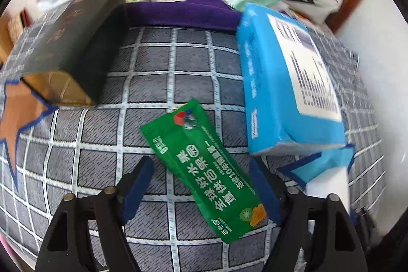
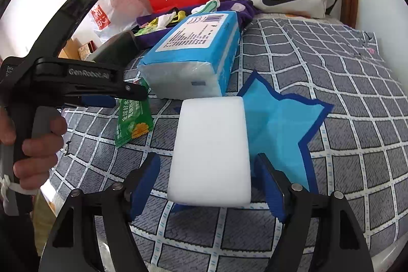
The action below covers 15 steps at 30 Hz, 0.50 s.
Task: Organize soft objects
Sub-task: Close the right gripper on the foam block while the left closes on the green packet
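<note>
Sponge (image 2: 210, 149) lies half on the blue star (image 2: 280, 129), your right gripper (image 2: 207, 185) spread around it without pressing (presumably the star marks its spot). Your left gripper (image 1: 201, 190) straddles the green packet (image 1: 201, 170), jaws apart.

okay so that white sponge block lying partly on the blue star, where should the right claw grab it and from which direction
Grip the white sponge block across its two long side faces, near the middle, coming down from above along its length. It lies flat with the narrow width already between the open right claw, whose pads flank it without pressing, and the blue star beneath won't obstruct.
</note>
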Motion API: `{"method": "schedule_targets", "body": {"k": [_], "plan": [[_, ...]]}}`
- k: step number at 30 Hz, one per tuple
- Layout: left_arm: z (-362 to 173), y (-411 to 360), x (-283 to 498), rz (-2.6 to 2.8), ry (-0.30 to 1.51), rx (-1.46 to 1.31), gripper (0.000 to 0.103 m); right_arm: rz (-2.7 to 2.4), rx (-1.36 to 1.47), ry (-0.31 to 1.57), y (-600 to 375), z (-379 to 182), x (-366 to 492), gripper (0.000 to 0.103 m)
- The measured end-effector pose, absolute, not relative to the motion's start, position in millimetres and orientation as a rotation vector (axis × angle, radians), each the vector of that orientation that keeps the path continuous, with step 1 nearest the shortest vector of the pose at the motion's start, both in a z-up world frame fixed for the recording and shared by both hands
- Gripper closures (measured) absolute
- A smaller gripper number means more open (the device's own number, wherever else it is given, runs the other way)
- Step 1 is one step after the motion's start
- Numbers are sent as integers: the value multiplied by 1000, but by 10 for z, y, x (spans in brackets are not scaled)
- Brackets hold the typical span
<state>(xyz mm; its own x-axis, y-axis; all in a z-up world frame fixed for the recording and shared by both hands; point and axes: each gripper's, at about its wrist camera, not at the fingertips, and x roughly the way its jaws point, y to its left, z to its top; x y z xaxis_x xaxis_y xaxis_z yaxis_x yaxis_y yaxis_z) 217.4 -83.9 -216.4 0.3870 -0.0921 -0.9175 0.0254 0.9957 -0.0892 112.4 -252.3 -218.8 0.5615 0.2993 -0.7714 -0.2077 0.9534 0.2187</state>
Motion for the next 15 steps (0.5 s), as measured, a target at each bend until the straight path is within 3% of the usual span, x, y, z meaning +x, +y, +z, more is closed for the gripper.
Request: {"method": "schedule_targets", "body": {"k": [7, 15], "plan": [[-2200, -822, 2116, -60, 1150, 68, 23, 295, 113, 919, -2531, -2193, 1144, 27], [-2192, -493, 2030, -20, 1176, 30, 22, 271, 154, 923, -2639, -2189, 1150, 27]]}}
